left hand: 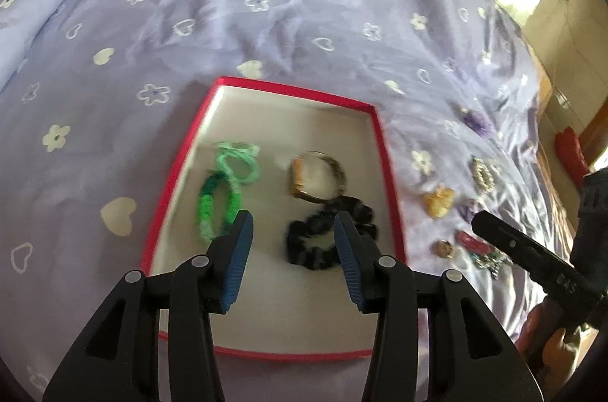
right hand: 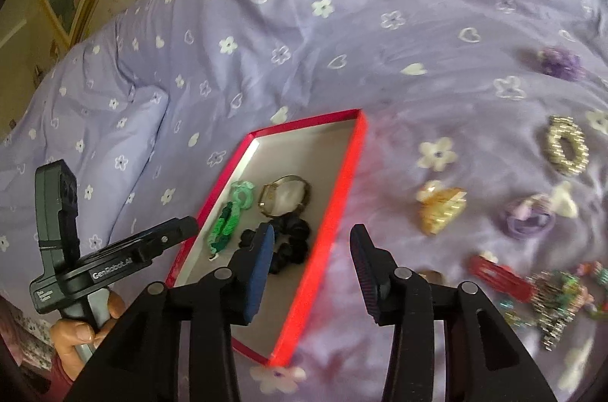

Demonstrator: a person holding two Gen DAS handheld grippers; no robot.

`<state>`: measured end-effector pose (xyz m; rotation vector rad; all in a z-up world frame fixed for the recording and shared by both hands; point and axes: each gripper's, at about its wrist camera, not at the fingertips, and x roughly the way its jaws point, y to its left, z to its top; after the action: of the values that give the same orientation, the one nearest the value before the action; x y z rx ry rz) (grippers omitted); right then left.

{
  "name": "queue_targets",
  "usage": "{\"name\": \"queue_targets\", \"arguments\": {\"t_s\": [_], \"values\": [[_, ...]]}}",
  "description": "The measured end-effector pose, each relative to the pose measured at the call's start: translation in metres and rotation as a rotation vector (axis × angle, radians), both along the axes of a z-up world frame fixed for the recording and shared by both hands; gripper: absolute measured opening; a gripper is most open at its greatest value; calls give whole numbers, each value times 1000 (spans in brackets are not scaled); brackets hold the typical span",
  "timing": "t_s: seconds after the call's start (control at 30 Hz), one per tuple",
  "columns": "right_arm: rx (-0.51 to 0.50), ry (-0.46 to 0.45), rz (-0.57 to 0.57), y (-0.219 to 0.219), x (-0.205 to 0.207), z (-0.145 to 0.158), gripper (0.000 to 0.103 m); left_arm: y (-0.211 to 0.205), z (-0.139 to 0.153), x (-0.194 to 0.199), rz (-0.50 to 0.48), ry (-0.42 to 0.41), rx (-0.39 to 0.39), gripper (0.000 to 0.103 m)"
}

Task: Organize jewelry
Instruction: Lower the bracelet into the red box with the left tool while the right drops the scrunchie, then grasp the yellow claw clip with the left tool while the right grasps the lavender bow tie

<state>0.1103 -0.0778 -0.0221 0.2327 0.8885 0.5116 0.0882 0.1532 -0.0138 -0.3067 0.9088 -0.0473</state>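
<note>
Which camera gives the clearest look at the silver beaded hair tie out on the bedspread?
The right wrist view. There the silver beaded hair tie lies large and unobstructed on the purple bedspread, its open loop readable. The left wrist view shows it small, blurred and stretched near the frame's right side.

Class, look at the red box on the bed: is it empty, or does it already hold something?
Not empty. The red box holds a green bracelet, a gold watch and a black scrunchie on its white floor.
</note>
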Motion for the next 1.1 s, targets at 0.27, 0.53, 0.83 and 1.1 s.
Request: {"name": "queue_targets", "arguments": {"t_s": [0.27, 0.53, 0.83, 1.1], "values": [[-10, -12, -72, -45, -15, 6, 45, -38, 8, -2, -83, -6, 4, 43], [-13, -6, -143, -87, -23, 4, 45, -67, 14, 3, -139, -14, 17, 47], [-27, 6, -200, -122, -17, 0, 48, -104, 14, 20, -228, -5, 47, 47], [-47, 31, -219, -138, -3, -12, 48, -136, 5, 42, -306, 22, 81, 47]]}}
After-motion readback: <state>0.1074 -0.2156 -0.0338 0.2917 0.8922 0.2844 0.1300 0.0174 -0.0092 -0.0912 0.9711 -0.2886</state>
